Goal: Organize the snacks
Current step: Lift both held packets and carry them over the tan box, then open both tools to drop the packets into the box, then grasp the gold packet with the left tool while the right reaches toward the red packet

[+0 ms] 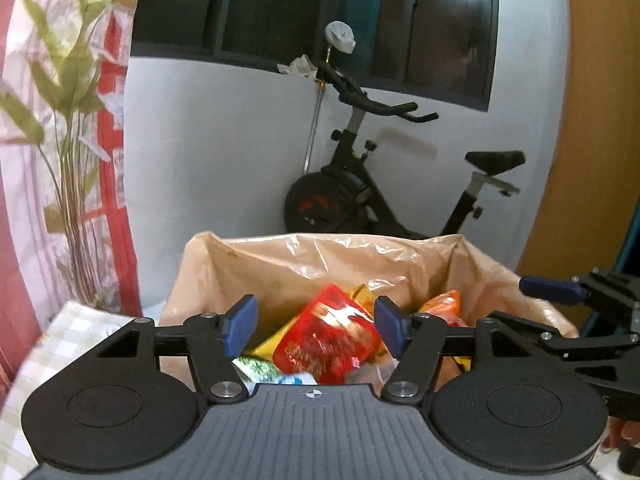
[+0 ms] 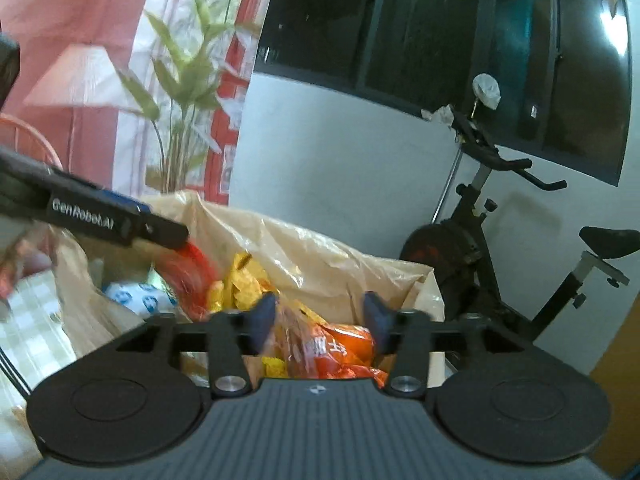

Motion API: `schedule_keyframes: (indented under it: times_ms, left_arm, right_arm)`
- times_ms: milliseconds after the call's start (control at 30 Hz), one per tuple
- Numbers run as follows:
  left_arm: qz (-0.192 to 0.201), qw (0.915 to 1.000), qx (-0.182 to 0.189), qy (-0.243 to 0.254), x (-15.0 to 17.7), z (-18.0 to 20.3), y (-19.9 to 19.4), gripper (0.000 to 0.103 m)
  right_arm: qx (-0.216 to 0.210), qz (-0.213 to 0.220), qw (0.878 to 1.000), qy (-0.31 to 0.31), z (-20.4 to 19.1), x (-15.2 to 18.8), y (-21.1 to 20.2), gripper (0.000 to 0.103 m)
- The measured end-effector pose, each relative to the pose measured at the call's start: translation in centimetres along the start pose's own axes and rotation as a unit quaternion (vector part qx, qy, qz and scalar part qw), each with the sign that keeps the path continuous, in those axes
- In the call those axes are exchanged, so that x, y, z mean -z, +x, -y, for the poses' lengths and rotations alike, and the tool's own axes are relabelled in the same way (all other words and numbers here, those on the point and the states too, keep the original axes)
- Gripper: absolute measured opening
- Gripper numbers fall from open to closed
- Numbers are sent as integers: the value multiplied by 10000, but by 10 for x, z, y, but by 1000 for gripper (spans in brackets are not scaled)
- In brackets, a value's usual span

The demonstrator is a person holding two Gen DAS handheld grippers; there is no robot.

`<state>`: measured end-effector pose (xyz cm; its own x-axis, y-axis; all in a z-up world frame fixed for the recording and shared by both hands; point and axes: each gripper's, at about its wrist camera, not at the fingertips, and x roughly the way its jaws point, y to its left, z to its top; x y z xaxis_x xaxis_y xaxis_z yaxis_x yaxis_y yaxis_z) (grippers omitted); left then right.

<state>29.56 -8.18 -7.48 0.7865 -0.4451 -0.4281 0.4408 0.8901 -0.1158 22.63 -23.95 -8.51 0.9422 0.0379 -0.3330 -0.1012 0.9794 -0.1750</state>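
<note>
"GenRobot.AI" on left gripper (image 1: 316, 330); both it and right gripper (image 2: 320, 320) spread wide, empty, over crinkly tan plastic bag (image 1: 304, 260) of glossy snack packets (image 1: 328, 340).

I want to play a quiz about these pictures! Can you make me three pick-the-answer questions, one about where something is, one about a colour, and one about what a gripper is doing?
1. Where are the snack packets?
A. in the bag
B. on the bike seat
C. on the windowsill

2. What colour is the packet between the left gripper's fingers?
A. blue
B. red
C. black

3. How is the left gripper?
A. shut on a packet
B. open
C. out of view

Answers:
1 A, the packets lie inside the bag.
2 B, the red packet shows there.
3 B, the left gripper has its fingers spread, touching nothing.
</note>
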Motion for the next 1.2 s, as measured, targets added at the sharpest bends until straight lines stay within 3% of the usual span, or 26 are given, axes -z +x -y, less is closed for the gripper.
schedule_keyframes:
  times_ms: [400,567,800,1033,1200]
  left_arm:
    - [72,9992,382,-17,34,-39,-84,67]
    - [-118,9991,394,-136,60,-52,-97,67]
    - [-761,9953,300,-525,105,-68,-72,67]
    - [-1498,9881,178,-303,140,-63,-22,67]
    - [-1807,9832,-41,-240,161,-58,4,67]
  right_arm:
    - [-1015,441,9870,1166,-9,29,-78,57]
    - [-1229,285,9836,1291,-26,55,-97,57]
    - [-1483,-359,9768,1505,-41,95,-97,57]
    - [-1645,-904,9732,1329,-51,121,-70,57]
    - [-1736,-1157,9697,1274,-56,133,-48,57]
